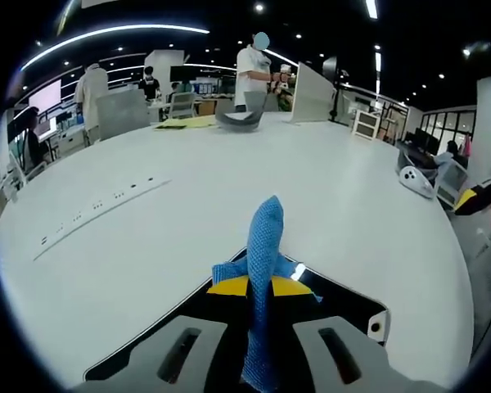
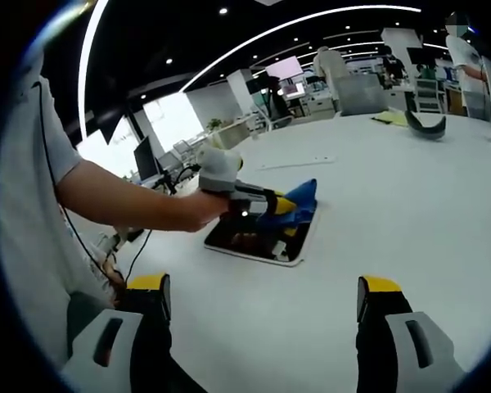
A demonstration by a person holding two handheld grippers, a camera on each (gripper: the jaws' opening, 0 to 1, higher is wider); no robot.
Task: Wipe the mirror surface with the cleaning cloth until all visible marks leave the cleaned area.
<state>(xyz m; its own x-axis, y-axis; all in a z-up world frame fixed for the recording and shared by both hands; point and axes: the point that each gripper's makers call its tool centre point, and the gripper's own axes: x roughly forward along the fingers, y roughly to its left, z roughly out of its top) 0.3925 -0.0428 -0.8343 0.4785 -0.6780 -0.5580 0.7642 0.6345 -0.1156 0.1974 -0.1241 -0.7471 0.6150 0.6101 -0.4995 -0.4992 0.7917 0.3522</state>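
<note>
In the left gripper view, my left gripper [image 1: 259,286] is shut on a blue cleaning cloth [image 1: 263,246] that sticks up between the yellow-tipped jaws. Under the jaws lies a dark, flat mirror [image 1: 344,299] with a white frame, on the white table [image 1: 229,188]. In the right gripper view, the left gripper [image 2: 282,209], held by a person's hand [image 2: 198,211], presses the blue cloth [image 2: 303,196] onto the mirror [image 2: 245,241]. My right gripper [image 2: 262,299] stands open near the table's front, well short of the mirror, with nothing between its fingers.
A person's bare arm [image 2: 114,201] reaches in from the left. A grey curved object [image 1: 239,119] and yellow sheets [image 1: 184,123] lie at the table's far side. People stand behind it. A white device [image 1: 416,180] lies at the right edge.
</note>
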